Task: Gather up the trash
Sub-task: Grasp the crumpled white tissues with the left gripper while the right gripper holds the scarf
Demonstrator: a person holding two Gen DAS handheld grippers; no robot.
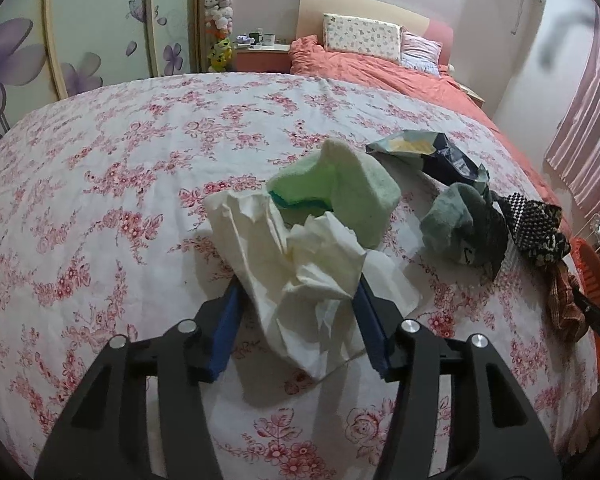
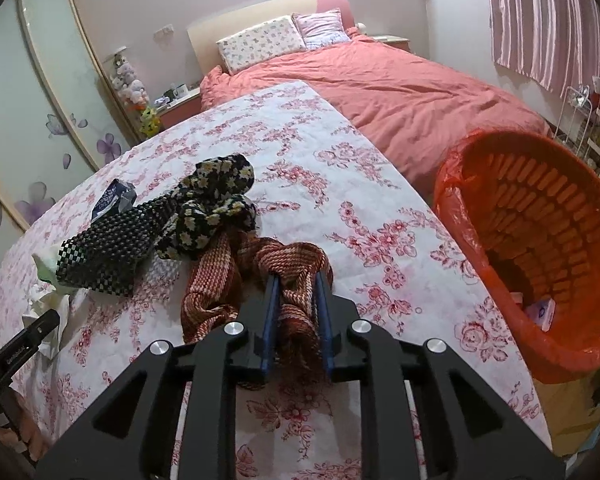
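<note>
My left gripper (image 1: pixel 298 284) is shut on a crumpled white tissue (image 1: pixel 300 248), which hangs between the blue pads just above the floral tablecloth (image 1: pixel 100 200). A green sponge (image 1: pixel 340 188) lies right behind the tissue, and a crumpled snack wrapper (image 1: pixel 420 148) lies beyond it. In the right wrist view my right gripper (image 2: pixel 296 280) is shut on a red-brown woven cloth (image 2: pixel 220 280) that rests on the table. An orange basket (image 2: pixel 452 200) lined with an orange bag stands off the table's right edge, with a few small items at its bottom.
A grey-green cloth (image 1: pixel 460 224), a black-and-white chequered cloth (image 2: pixel 112 248) and a black floral cloth (image 2: pixel 216 200) lie bunched between the two grippers. A bed with a coral cover (image 2: pixel 400 92) lies behind the table. Wardrobe doors (image 1: pixel 100 20) stand at the left.
</note>
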